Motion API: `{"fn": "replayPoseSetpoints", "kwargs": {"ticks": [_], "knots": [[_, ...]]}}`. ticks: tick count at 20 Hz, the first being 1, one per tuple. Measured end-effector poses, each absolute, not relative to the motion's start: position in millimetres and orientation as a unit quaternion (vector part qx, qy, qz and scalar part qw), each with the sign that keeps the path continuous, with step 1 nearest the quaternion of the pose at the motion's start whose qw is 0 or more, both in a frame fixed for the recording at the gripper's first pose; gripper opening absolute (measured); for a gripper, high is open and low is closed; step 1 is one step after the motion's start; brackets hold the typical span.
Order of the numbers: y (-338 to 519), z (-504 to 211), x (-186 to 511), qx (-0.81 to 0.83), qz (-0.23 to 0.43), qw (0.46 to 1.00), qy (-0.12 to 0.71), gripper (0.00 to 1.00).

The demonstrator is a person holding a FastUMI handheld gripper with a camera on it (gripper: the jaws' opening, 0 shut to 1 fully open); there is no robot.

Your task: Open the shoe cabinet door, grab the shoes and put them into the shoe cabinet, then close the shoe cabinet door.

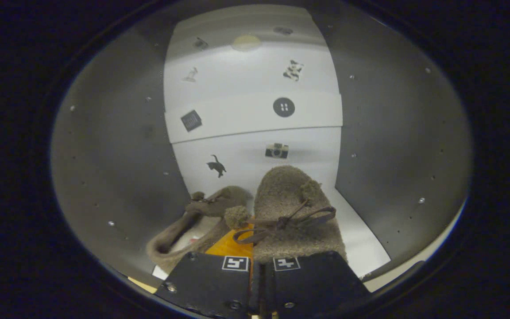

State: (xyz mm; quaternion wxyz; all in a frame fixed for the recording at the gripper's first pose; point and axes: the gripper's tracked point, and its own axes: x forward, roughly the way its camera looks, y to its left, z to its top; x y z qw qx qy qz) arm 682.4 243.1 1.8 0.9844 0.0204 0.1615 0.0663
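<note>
Gripper (261, 266) is inside the shoe cabinet, looking toward the back. Fingers drawn nearly together, only a thin slit between them. They appear to pinch the near edge of the right-hand slipper; the contact itself is hidden behind the finger blocks, so a firm grip on it can't be confirmed.

Right fuzzy grey-brown slipper with a dark cord bow and pompoms (295, 212): directly ahead of the fingers, toe pointing far toward the back wall, heel end meeting the fingertips. The bow lies across its top, and one pompom (237, 216) hangs off to the left.

Left matching grey-brown slipper (193, 221): ahead and left of the fingers, lying tipped on its side with the opening facing near-left, its toe close against the right slipper's left side. Not touched by the fingers.

An orange surface (233, 246) shows between the two slippers, just ahead of the left finger; can't tell what it is.

Cabinet: white floor panel (361, 239) bare to the right of the right slipper. Grey side walls (117, 155) left and right, dotted with small shelf-pin holes. White back wall (246, 159) carries small dark stickers: cat, camera, round button, square patch. A white shelf (246, 117) crosses it above the slippers.
</note>
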Motion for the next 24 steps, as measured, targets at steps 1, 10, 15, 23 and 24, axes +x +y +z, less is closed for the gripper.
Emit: {"fn": "replayPoseSetpoints", "kwargs": {"ticks": [1, 10, 15, 23, 24], "knots": [[243.8, -2.2, 689.0, 0.020, 0.062, 0.983, 0.174, 0.08], [232.5, -33.1, 709.2, 0.044, 0.016, 0.957, 0.285, 0.15], [238.7, -22.2, 695.4, 0.017, 0.014, 0.962, 0.273, 0.51], [237.8, 20.7, 580.0, -0.012, 0.049, 0.990, 0.128, 0.71], [240.8, 24.6, 558.7, -0.006, 0.062, 0.992, 0.114, 0.78]]}}
